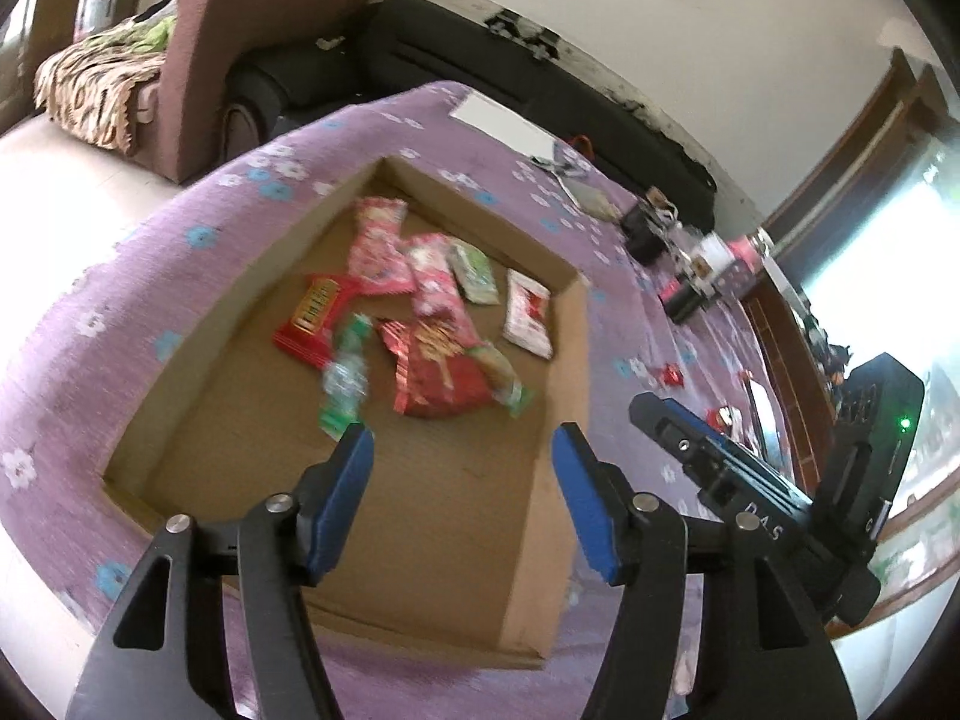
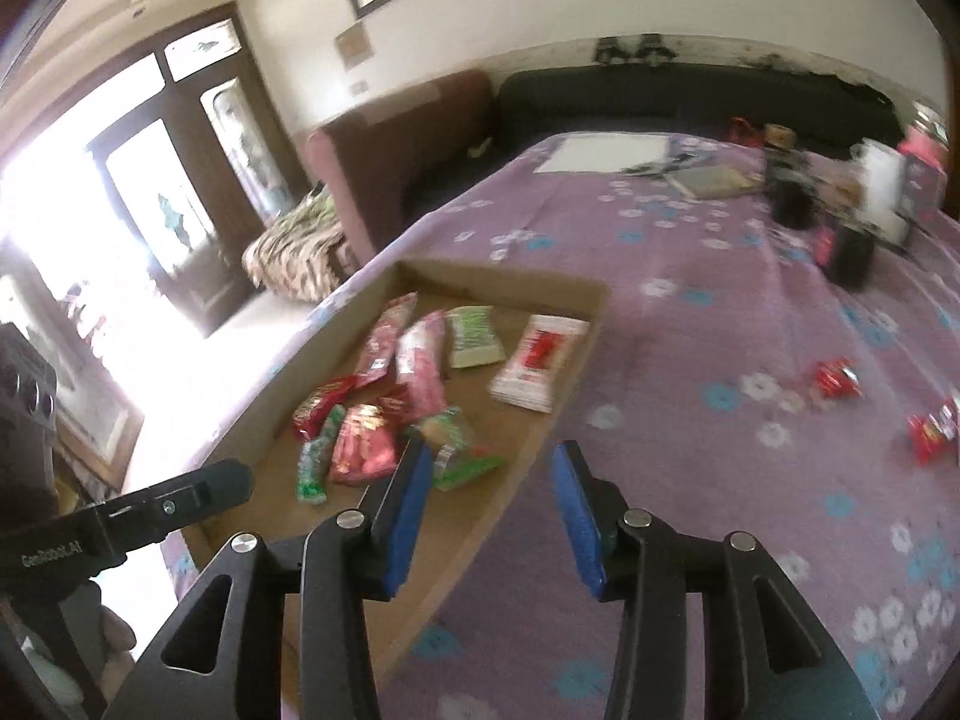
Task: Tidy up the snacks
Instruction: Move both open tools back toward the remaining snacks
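Note:
A shallow cardboard box (image 1: 558,360) (image 2: 528,438) lies on the purple flowered cloth and holds several snack packets: red ones (image 1: 438,372) (image 2: 360,441), pink ones (image 1: 378,246) (image 2: 420,354), green ones (image 1: 345,381) (image 2: 474,336) and a white-red one (image 1: 528,315) (image 2: 534,363). My left gripper (image 1: 462,450) is open and empty above the box's near part. My right gripper (image 2: 492,468) is open and empty over the box's right wall. Two small red packets (image 2: 837,378) (image 2: 930,435) lie loose on the cloth to the right; one also shows in the left wrist view (image 1: 671,373).
The right gripper's body (image 1: 750,480) shows at the right in the left wrist view. Dark jars, a carton and papers (image 2: 840,204) stand at the far end of the table. A sofa (image 1: 240,30) and a floor drop lie to the left.

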Demonstrator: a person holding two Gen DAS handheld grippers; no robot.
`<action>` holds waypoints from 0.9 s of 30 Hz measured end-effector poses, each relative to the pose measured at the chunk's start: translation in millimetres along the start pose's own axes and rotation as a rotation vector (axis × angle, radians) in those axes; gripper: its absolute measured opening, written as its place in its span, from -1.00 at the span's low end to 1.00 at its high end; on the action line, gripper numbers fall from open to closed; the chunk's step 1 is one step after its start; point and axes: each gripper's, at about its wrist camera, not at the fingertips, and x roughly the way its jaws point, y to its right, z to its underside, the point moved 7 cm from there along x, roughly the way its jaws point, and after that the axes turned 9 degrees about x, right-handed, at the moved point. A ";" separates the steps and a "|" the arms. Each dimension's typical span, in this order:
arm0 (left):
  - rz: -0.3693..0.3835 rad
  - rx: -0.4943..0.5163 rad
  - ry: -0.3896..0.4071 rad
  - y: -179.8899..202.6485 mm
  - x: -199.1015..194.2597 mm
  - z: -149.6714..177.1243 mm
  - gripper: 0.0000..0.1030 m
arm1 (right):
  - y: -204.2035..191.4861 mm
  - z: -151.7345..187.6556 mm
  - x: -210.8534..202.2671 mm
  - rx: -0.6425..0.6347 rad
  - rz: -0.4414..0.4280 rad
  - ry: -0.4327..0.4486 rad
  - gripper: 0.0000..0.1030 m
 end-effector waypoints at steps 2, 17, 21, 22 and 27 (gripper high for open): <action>0.009 0.025 -0.014 13.8 2.2 5.4 0.19 | 17.5 3.8 -10.9 0.028 0.011 0.011 -0.12; 0.061 0.287 -0.110 109.7 22.1 45.2 0.19 | 219.6 12.2 -93.4 0.318 0.255 0.110 -0.10; 0.076 0.308 -0.139 120.1 27.5 52.7 0.19 | 264.4 17.8 -119.1 0.388 0.310 0.145 -0.10; 0.080 0.310 -0.146 122.2 29.1 54.8 0.19 | 271.7 18.5 -123.0 0.399 0.319 0.151 -0.10; 0.104 0.311 -0.178 128.5 34.3 65.3 0.18 | 317.1 15.8 -149.8 0.472 0.388 0.212 -0.10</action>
